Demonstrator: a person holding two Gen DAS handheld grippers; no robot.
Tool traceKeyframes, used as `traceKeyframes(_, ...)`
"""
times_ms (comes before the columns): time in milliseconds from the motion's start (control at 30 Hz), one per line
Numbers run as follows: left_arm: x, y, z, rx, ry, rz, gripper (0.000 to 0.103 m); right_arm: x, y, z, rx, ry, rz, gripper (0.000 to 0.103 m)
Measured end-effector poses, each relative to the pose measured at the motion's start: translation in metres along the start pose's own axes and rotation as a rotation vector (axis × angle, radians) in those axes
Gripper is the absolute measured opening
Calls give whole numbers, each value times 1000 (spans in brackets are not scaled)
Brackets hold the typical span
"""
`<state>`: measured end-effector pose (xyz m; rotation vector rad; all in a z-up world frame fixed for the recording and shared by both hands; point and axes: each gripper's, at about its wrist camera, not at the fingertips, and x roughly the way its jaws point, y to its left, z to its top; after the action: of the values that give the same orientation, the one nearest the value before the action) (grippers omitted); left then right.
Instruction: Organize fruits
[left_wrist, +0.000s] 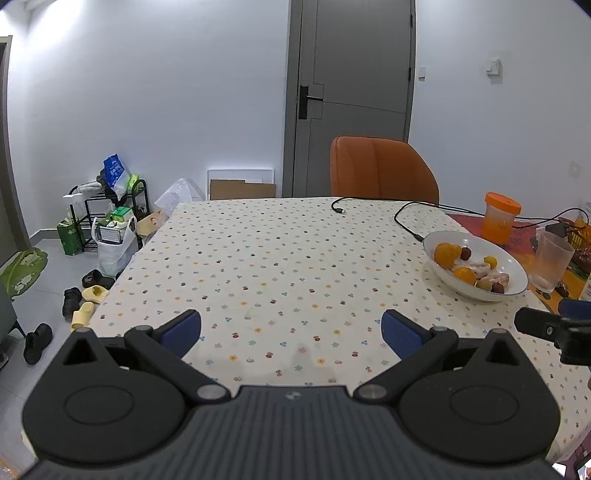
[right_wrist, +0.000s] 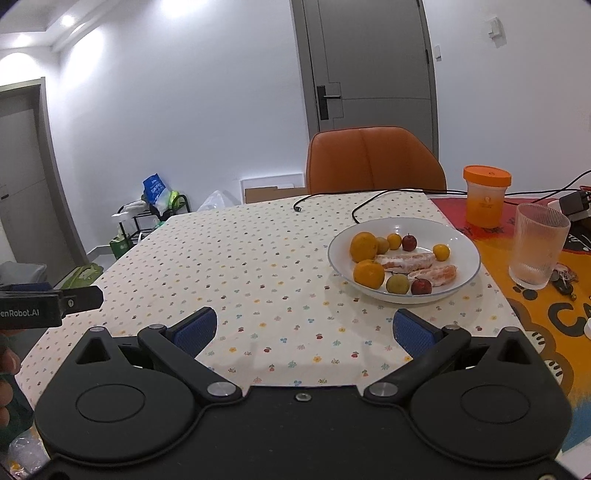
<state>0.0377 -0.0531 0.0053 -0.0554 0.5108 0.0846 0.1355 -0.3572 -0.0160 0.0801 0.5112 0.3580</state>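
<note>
A white bowl (right_wrist: 458, 236) stands on the spotted tablecloth and holds oranges (right_wrist: 364, 245), peeled orange segments (right_wrist: 406, 261), small yellow fruits (right_wrist: 441, 252) and small red fruits (right_wrist: 409, 242). It also shows at the right of the left wrist view (left_wrist: 513, 275). My right gripper (right_wrist: 304, 330) is open and empty, low over the cloth, just in front and left of the bowl. My left gripper (left_wrist: 291, 328) is open and empty over the cloth, well left of the bowl. The right gripper's tip shows in the left wrist view (left_wrist: 554, 328).
A ribbed glass (right_wrist: 537, 245) and an orange-lidded jar (right_wrist: 485, 195) stand right of the bowl on a colourful mat. Black cables (right_wrist: 354, 214) trail across the far edge. An orange chair (right_wrist: 375, 158) stands behind the table. Shoes and a rack are on the floor left.
</note>
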Motion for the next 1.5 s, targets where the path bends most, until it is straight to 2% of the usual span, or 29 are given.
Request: traceKeyframes(1500, 1, -5, -1, 13, 16, -14, 103, 0, -4, -1, 5, -3, -6, 103)
